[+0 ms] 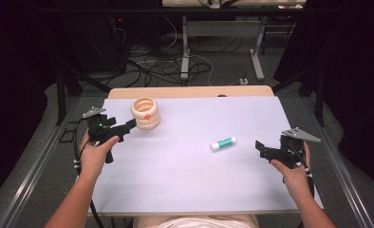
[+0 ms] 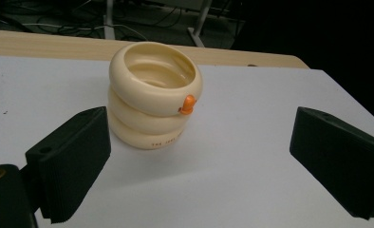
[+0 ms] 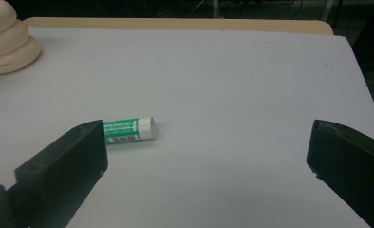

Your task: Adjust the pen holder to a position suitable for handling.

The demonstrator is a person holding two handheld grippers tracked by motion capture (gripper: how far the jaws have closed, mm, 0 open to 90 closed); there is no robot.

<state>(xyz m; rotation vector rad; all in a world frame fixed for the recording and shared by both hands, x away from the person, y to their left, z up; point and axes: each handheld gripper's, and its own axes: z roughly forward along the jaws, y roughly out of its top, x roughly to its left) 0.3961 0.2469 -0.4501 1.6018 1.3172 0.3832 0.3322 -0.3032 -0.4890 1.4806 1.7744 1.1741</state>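
A ringed pot (image 1: pixel 145 113) stands on the table (image 1: pixel 190 190) at its far left. A glue stick (image 1: pixel 223 143) lies on its side right of centre, well apart from it. The 2 grippers, left gripper (image 1: pixel 132 123) just beside the pot and right gripper (image 1: pixel 259 147) near the stick, flank them.

left claw (image 1: pixel 130 124) jaws wide apart, right claw (image 1: pixel 259 147) likewise

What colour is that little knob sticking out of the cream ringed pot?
Orange. The small knob on the cream, ring-stacked pot shows best in the left gripper view.
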